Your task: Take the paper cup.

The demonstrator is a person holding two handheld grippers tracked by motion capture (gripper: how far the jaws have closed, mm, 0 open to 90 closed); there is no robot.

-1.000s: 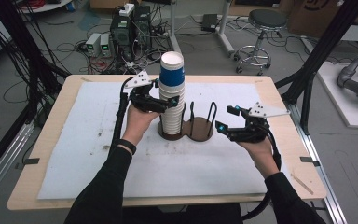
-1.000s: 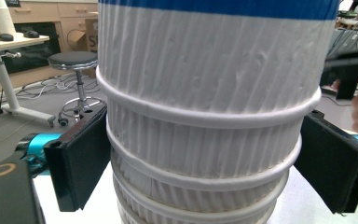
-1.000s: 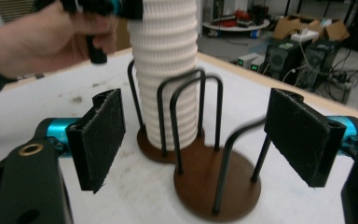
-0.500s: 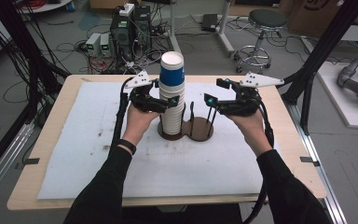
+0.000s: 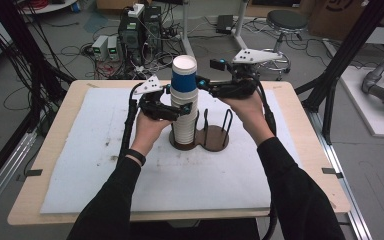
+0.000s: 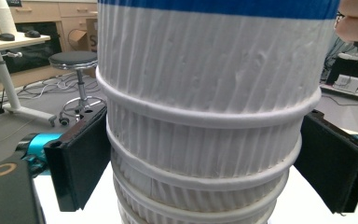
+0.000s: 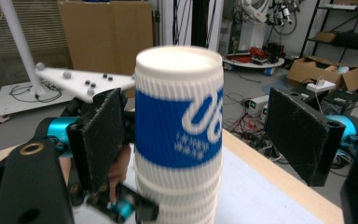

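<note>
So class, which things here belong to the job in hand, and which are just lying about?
In the job:
- cup stack
- brown holder
- left gripper, jaws around the stack's lower cups
- right gripper, open at the top cup

Lying about:
- stool
- computer boxes
- floor cables

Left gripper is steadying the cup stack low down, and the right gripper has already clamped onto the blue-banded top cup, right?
Not clamped: in the right gripper view the right gripper stands open around the blue-banded top cup, gaps on both sides. The left gripper does bracket the cup stack lower down.
</note>
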